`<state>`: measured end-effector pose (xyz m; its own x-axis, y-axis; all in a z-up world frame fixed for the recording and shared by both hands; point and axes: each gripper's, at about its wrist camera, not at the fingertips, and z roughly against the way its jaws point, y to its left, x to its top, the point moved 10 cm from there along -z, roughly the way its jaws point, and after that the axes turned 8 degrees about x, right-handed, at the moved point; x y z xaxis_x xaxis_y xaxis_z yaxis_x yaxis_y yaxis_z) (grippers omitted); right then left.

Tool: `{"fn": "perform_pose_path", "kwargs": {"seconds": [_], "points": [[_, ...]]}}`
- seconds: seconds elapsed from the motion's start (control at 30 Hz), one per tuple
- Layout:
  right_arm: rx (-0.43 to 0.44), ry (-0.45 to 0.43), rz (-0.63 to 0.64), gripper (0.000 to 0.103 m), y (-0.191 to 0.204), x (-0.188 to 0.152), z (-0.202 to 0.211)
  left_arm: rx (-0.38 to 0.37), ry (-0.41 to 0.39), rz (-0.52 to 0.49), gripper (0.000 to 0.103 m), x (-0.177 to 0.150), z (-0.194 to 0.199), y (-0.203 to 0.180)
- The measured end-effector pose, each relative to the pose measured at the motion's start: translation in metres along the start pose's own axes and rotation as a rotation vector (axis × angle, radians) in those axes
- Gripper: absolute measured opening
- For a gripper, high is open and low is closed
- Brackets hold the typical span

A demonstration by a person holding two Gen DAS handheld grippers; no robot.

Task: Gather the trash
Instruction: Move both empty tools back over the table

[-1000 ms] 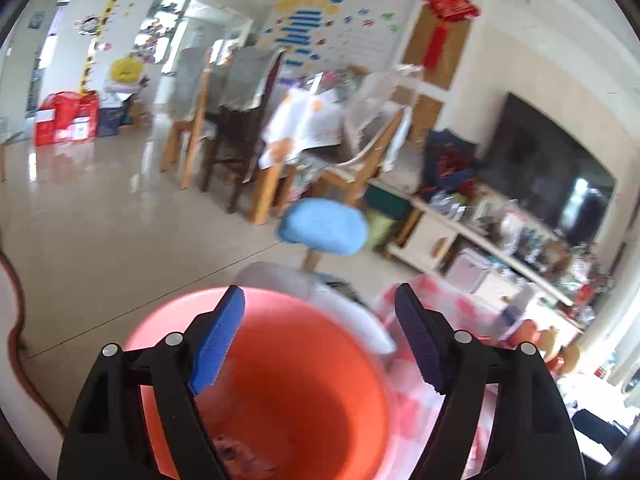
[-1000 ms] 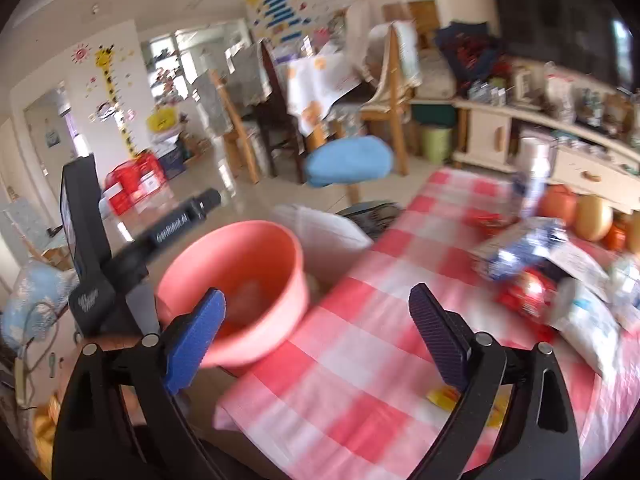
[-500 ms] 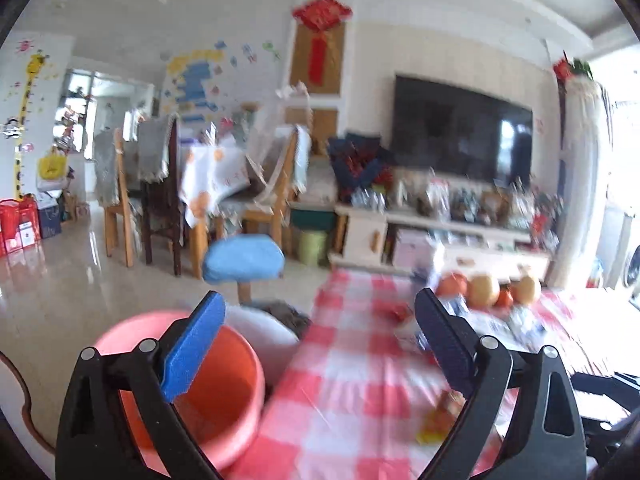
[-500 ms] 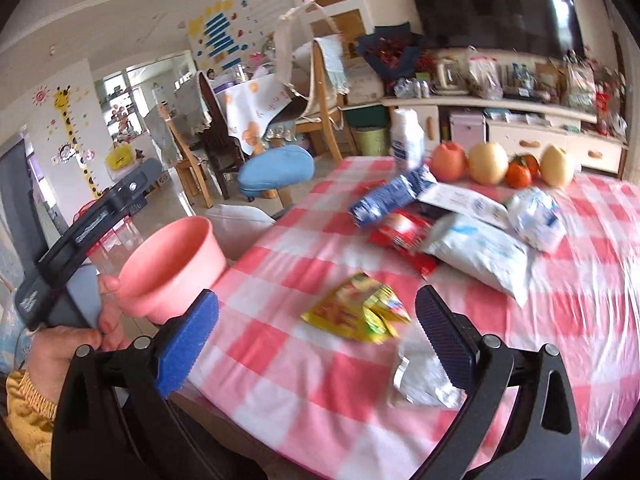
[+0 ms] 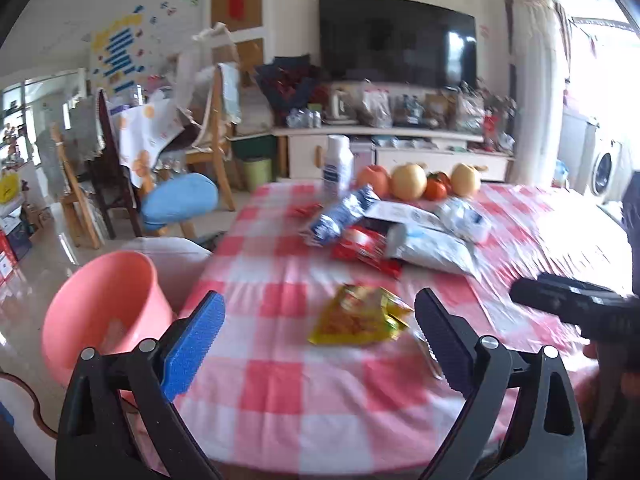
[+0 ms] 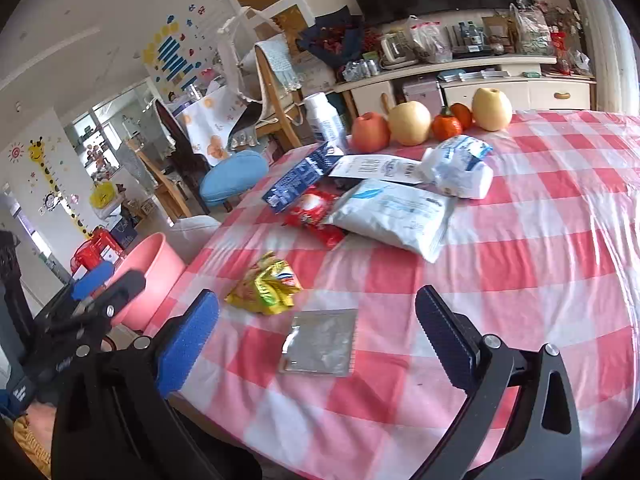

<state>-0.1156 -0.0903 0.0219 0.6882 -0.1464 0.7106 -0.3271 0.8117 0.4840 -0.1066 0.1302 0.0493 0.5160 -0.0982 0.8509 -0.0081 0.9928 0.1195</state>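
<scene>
Lived-in family living room. At top centre, a large dark television (image 5: pixel 396 40) above a cluttered low cabinet (image 5: pixel 400 148). In the foreground, a table under red-and-white checked cloth (image 5: pixel 280 360). At left, wooden dining chairs (image 5: pixel 208 128), children's wall stickers (image 5: pixel 120 48) and a giraffe height chart (image 6: pixel 48 184).

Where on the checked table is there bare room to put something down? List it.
Free: the checked tablecloth right of the white pouch, and the near edge below the silver sachet. Crowded: the far left, from the yellow wrapper back to the fruit.
</scene>
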Motion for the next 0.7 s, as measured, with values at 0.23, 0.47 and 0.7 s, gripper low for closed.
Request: {"fn": "perform_pose_path", "kwargs": {"seconds": [0.23, 0.47, 0.7], "points": [[0.000, -0.012, -0.061, 0.099, -0.035, 0.009, 0.019, -0.044, 0.075, -0.039, 0.095, -0.025, 0.005, -0.039], [-0.050, -0.042, -0.067, 0.099, -0.061, 0.019, 0.036, -0.094, 0.153, -0.014, 0.095, -0.045, 0.003, -0.062], [-0.098, -0.020, -0.072, 0.099, -0.088, 0.026, 0.037, -0.080, 0.187, -0.012, 0.095, -0.047, -0.018, -0.058]]}}
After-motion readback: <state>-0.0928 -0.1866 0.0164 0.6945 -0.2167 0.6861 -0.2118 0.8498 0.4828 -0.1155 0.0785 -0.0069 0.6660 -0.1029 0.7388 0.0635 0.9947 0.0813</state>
